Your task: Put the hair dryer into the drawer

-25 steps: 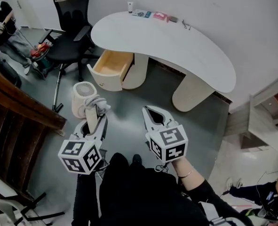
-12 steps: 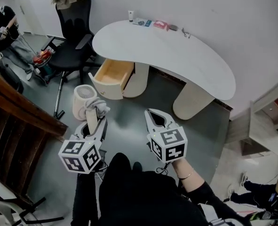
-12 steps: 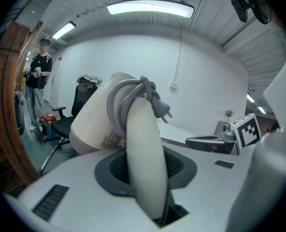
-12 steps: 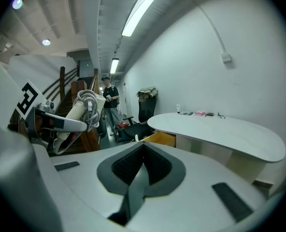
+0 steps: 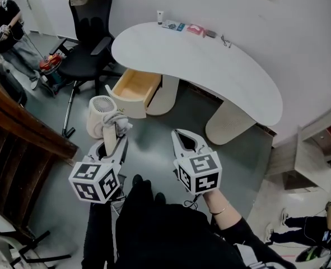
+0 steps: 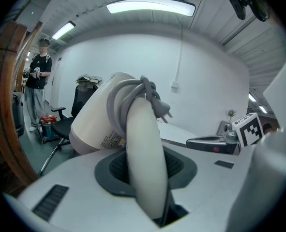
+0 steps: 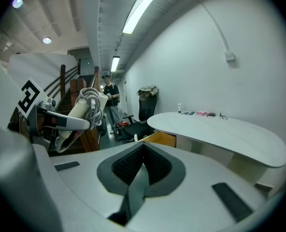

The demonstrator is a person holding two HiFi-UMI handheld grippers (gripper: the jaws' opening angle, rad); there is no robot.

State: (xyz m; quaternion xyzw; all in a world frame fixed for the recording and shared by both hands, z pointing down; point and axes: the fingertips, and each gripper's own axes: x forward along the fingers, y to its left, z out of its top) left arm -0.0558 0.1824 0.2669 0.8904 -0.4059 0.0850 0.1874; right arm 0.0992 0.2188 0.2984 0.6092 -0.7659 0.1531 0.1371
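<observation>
Two tools face the counter: left tool clamps the hair dryer by its handle, well short of the open drawer beneath it; right tool has jaws together, holding nothing

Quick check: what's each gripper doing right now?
Left gripper: closed on the handle of the hair dryer.
Right gripper: closed, nothing held.

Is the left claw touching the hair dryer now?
Touching. The left gripper view shows the hair dryer handle pressed between the pads of the left claw.
</observation>
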